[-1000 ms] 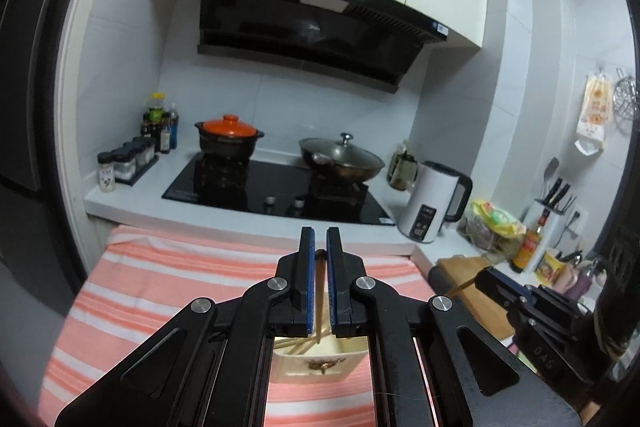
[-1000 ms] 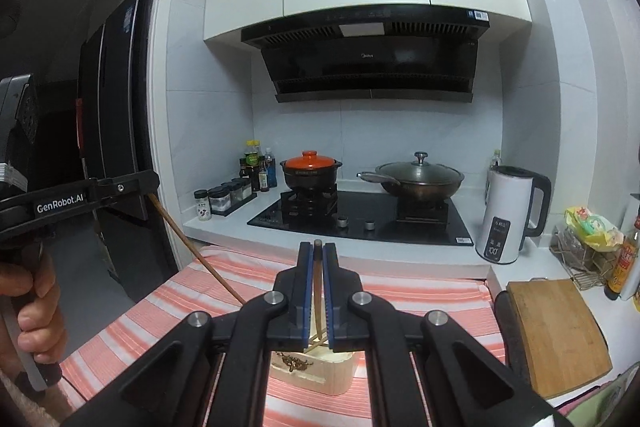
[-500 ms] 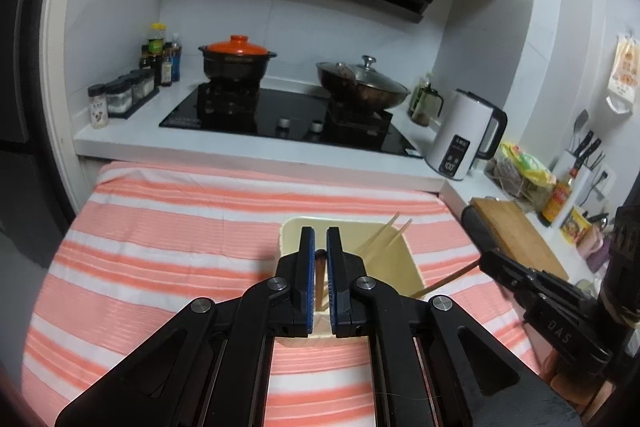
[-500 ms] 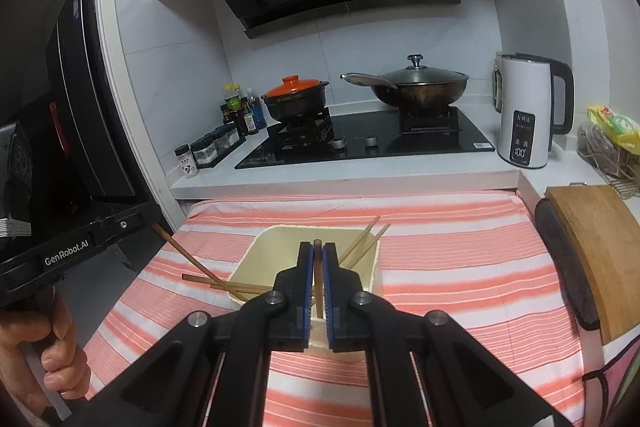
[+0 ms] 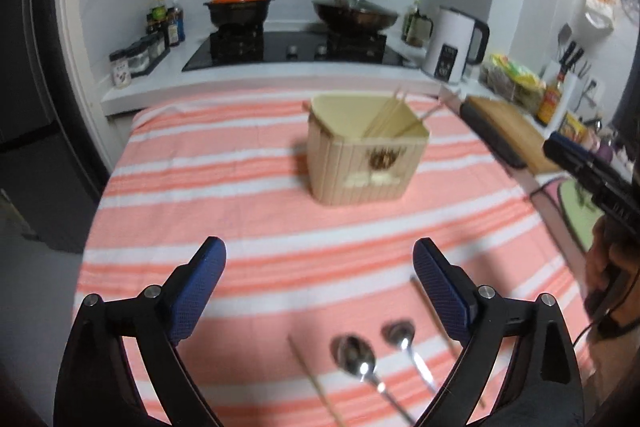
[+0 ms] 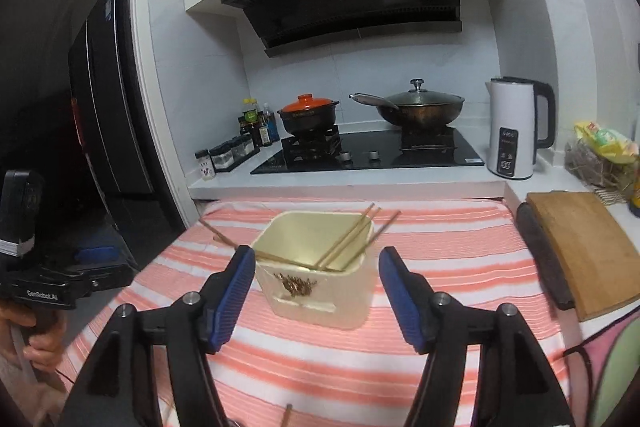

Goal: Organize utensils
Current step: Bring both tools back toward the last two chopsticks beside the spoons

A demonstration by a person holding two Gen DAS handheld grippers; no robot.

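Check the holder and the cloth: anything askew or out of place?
Yes. In the cream holder one chopstick lies flat across the rim, poking out left, while the others lean right. Two spoons and loose chopsticks lie on the striped cloth.

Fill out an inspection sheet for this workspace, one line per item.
Surface: striped cloth covers the table.
Job's things: beige holder upright, chopsticks leaning inside; two spoons and loose chopsticks lie on the cloth.
Clutter: nothing seen on the cloth.
Grippers: left gripper and right gripper both opening, nothing between the jaws.
Cables: dark cable by the person's hand.
Surroundings: stove, kettle, cutting board.
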